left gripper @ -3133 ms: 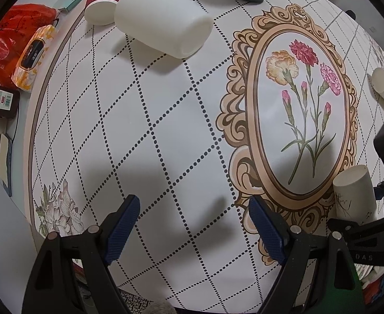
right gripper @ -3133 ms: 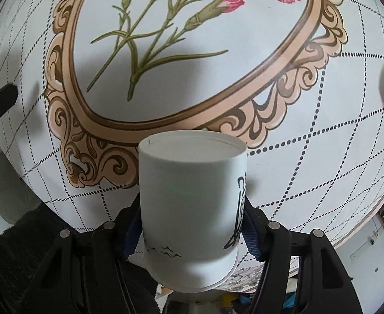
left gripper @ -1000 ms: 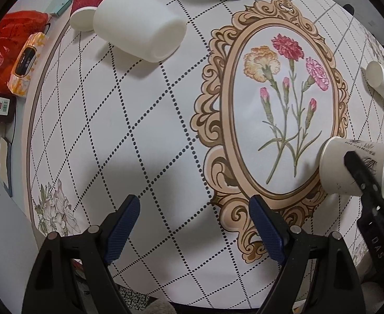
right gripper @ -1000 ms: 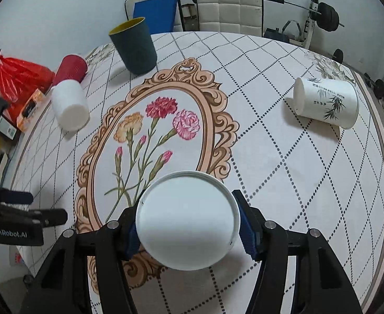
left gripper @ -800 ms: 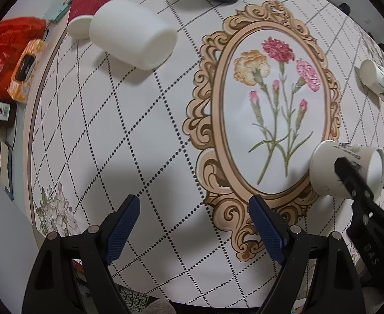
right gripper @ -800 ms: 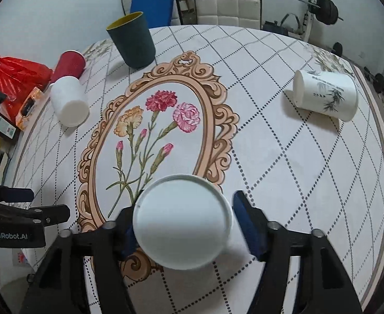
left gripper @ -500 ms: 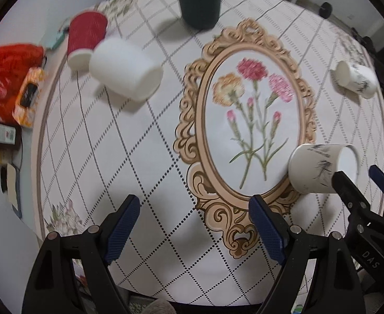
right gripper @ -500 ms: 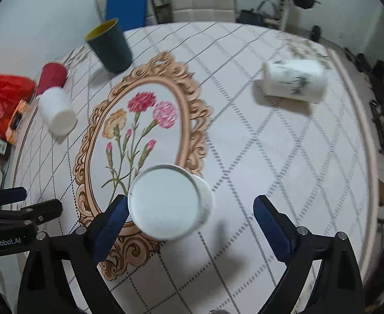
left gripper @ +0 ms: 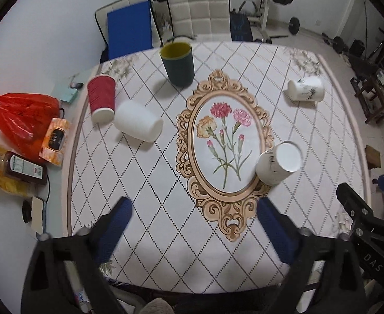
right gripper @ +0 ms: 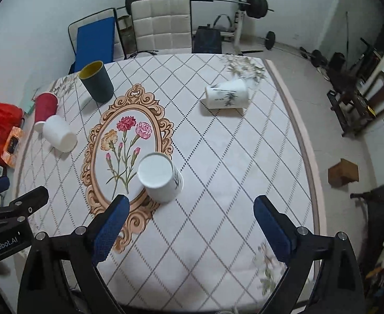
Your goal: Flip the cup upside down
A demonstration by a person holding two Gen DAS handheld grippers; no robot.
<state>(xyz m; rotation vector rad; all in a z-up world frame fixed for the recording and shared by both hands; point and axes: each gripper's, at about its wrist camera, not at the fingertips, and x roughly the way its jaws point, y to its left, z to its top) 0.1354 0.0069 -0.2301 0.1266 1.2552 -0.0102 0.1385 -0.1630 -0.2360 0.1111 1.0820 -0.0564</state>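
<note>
A white paper cup with dark bamboo print [right gripper: 160, 179] stands upside down, base up, on the right edge of the flower medallion; it also shows in the left wrist view [left gripper: 279, 163]. My right gripper [right gripper: 192, 227] is open and empty, raised above and behind the cup, apart from it. My left gripper [left gripper: 194, 231] is open and empty, high over the table's near left part. The right gripper's black body shows at the left wrist view's lower right [left gripper: 362, 225].
On the patterned tablecloth [left gripper: 139, 183]: a second printed cup lying on its side [right gripper: 226, 94], a plain white cup on its side [left gripper: 138, 125], a red cup upside down [left gripper: 101, 99], a dark green cup upright [left gripper: 177, 63]. Red bag and bottles left of the table; chairs and gym gear behind.
My right gripper opened, let go of the printed cup standing base up on the table, and pulled up and back. My left gripper also rose away from the table.
</note>
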